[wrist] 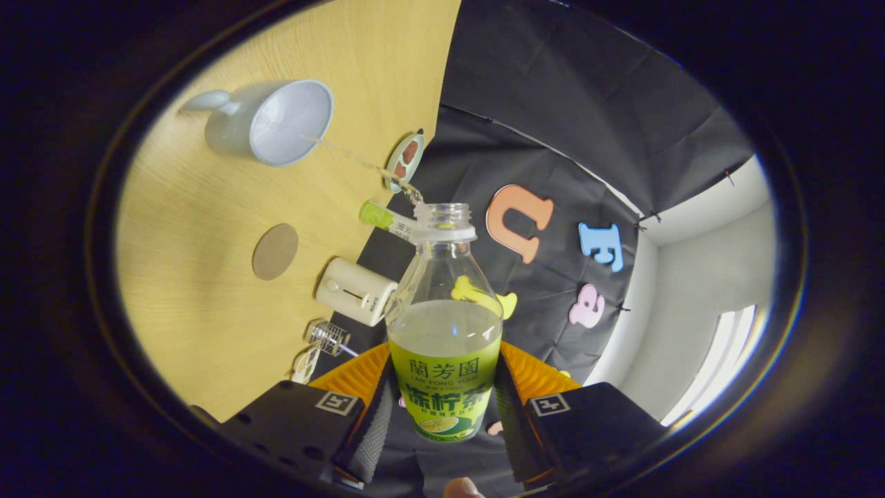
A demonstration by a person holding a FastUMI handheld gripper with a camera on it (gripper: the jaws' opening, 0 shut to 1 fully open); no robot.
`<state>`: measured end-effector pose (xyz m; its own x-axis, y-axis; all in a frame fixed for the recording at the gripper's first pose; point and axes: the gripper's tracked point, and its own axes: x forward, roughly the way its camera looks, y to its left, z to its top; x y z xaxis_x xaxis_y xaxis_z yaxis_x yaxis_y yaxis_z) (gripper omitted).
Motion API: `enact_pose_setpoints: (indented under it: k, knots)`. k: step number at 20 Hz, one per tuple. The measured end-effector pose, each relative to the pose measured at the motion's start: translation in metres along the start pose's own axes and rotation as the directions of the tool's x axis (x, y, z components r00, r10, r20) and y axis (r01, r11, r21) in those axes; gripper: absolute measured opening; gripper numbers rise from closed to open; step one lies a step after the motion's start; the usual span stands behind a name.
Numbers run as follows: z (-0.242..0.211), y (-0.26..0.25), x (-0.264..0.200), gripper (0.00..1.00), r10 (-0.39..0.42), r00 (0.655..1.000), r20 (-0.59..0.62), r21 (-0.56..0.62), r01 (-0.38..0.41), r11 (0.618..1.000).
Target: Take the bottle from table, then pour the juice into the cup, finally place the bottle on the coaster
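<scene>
My gripper (442, 408) is shut on the bottle (444, 325), a clear plastic one with a green label, uncapped and partly full of pale juice. Both fingers press on its labelled body. The view is rolled over, so the bottle is tipped sideways. A thin stream of juice (346, 155) leaves the bottle's mouth and runs across to the pale blue cup (273, 123), which stands on the wooden table (200, 228) beyond the fingers. The round brown coaster (275, 251) lies flat on the table between the cup and the fingers, bare.
Along the table's far edge by the cloth wall are a small patterned dish (404, 160), a green-capped tube (384, 218), a cream box-shaped device (355, 291) and a small clear ribbed thing (330, 337). A white wall and a bright window (726, 360) stand beyond the cloth.
</scene>
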<state>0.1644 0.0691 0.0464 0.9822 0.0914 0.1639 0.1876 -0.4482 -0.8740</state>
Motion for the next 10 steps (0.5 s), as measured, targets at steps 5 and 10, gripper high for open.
enact_pose_setpoints:
  k: [5, 10]
  knots:
    - [0.003, -0.007, 0.0, 0.76, -0.011, 1.0, 0.01, -0.025, 0.011, 1.0]
    - [0.002, -0.017, -0.001, 0.76, -0.036, 0.999, 0.011, -0.053, 0.036, 0.998]
